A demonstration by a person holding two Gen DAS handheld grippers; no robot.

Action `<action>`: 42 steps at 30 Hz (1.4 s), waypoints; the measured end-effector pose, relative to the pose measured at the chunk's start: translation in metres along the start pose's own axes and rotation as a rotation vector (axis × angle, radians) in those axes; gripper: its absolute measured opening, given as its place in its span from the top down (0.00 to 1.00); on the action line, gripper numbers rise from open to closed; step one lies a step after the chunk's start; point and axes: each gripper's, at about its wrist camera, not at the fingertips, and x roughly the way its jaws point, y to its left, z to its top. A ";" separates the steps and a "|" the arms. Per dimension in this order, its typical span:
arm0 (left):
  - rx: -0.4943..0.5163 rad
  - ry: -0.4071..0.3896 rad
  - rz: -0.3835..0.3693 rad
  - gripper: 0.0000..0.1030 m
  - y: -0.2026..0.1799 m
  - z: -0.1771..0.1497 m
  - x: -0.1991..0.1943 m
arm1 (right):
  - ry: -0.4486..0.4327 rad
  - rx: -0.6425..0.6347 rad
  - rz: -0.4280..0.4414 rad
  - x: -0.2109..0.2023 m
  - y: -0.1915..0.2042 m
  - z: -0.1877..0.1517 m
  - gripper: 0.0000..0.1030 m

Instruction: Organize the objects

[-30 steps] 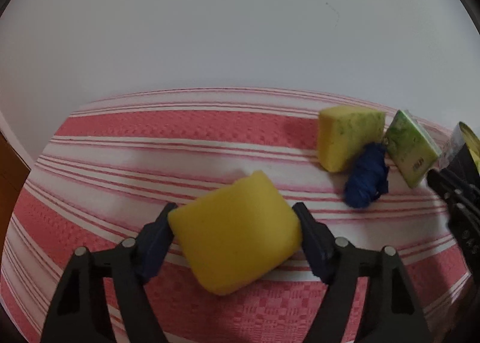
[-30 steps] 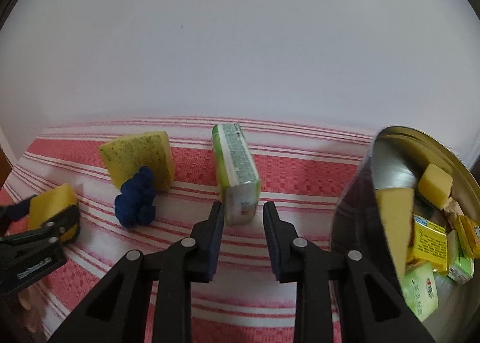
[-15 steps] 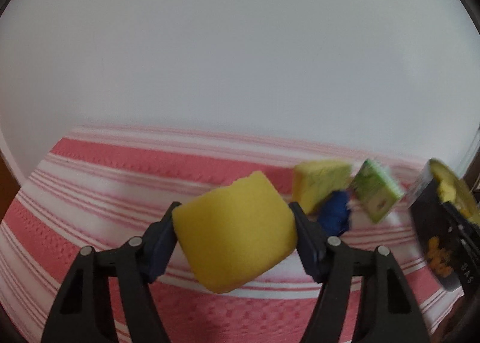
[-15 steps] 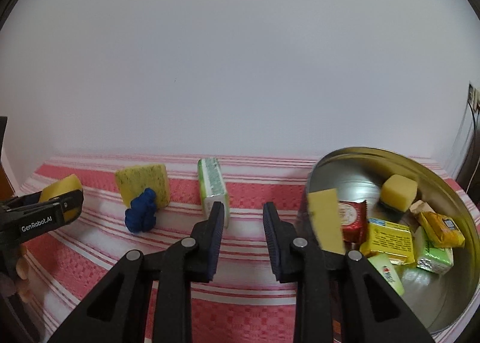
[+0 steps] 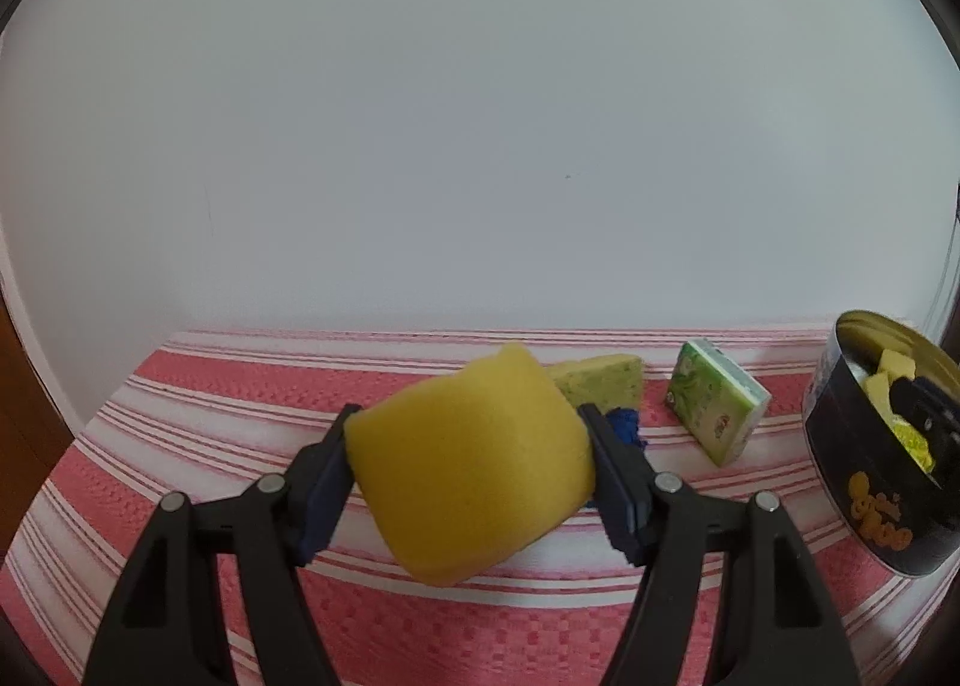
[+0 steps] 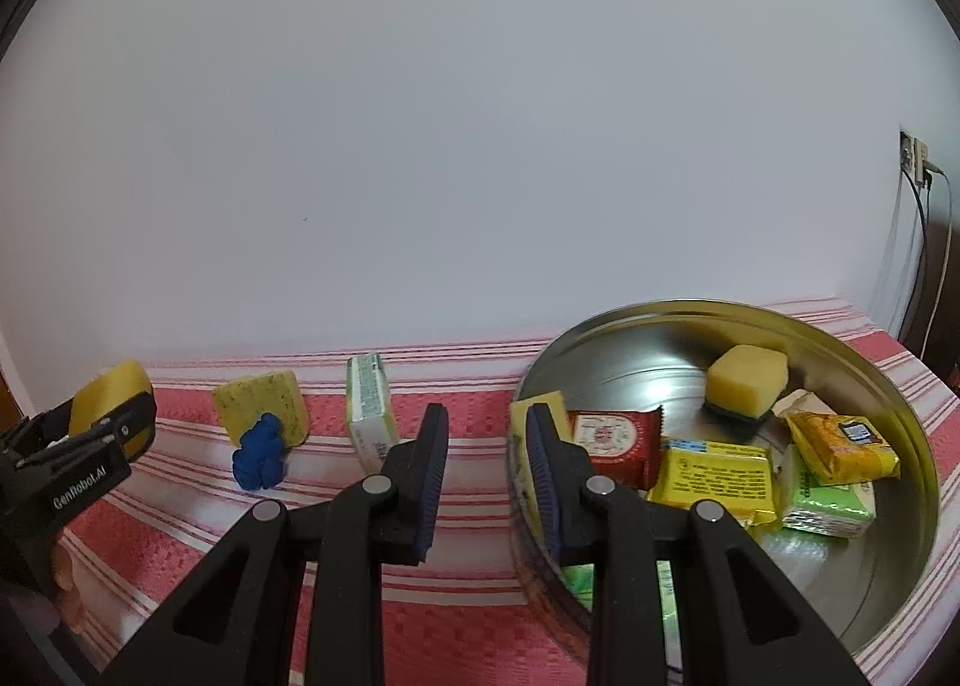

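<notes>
Above the striped desk [image 5: 240, 386], the left gripper [image 5: 468, 470] is clamping the sponge [image 5: 468, 464], now lifted and swinging toward the tin [image 6: 888, 398]. Beside the tin, the right gripper [image 6: 486, 470] is hanging apart and empty, so the drop-off is nearing.

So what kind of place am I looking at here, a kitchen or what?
Probably a home, at a table against a plain white wall; I can't tell which room. A red and white striped tablecloth covers it, a round metal tin holds packaged snacks, and a wall socket has cables plugged in.
</notes>
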 end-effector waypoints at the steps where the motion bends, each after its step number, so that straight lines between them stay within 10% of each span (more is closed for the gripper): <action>1: 0.006 -0.006 0.005 0.32 -0.004 -0.001 -0.002 | -0.001 0.004 -0.001 -0.001 -0.002 0.000 0.71; 42: 0.022 -0.076 -0.200 0.32 -0.136 0.001 -0.062 | -0.091 0.111 -0.020 -0.036 -0.142 0.009 0.71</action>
